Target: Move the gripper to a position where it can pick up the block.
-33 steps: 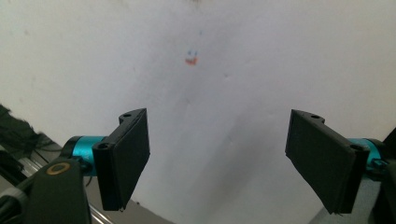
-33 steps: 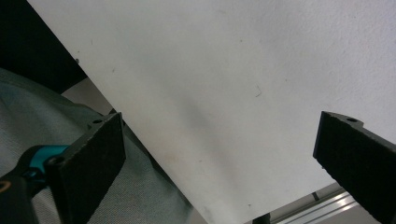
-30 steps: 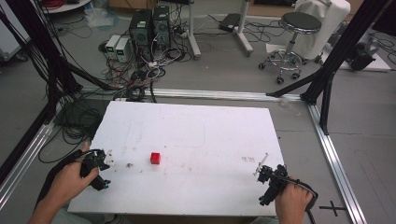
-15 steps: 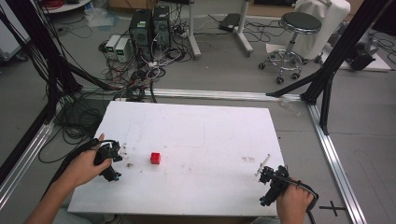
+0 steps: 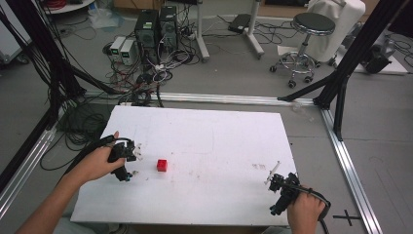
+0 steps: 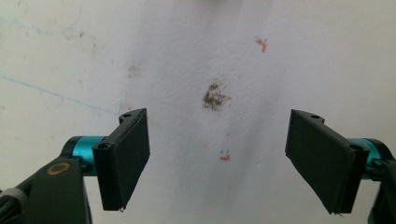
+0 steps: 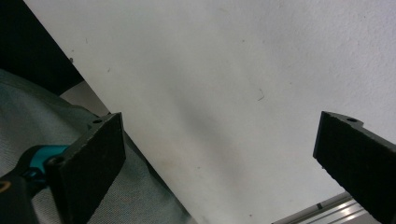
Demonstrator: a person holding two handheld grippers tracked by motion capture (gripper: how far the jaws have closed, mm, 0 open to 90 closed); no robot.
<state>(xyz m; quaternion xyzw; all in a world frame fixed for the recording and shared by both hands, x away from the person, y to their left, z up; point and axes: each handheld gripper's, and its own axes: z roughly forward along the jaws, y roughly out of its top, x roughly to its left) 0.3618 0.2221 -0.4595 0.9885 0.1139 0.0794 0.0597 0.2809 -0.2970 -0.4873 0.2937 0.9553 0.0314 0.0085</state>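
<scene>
On the white counter (image 5: 219,146), high view: a red cube (image 5: 162,165) lies left of centre, just beside the left tongs (image 5: 131,162), at their 3 o'clock; the right tongs (image 5: 273,176) sit well apart, at the cube's 4 o'clock. Left gripper view: jaws spread wide over a brown stain (image 6: 215,97). Right gripper view: jaws wide apart over the counter's edge.

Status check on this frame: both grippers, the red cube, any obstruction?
Left gripper open, empty, just left of red cube. Right gripper open, empty, at table's near right edge. Cube untouched, nothing between it and left gripper.
</scene>
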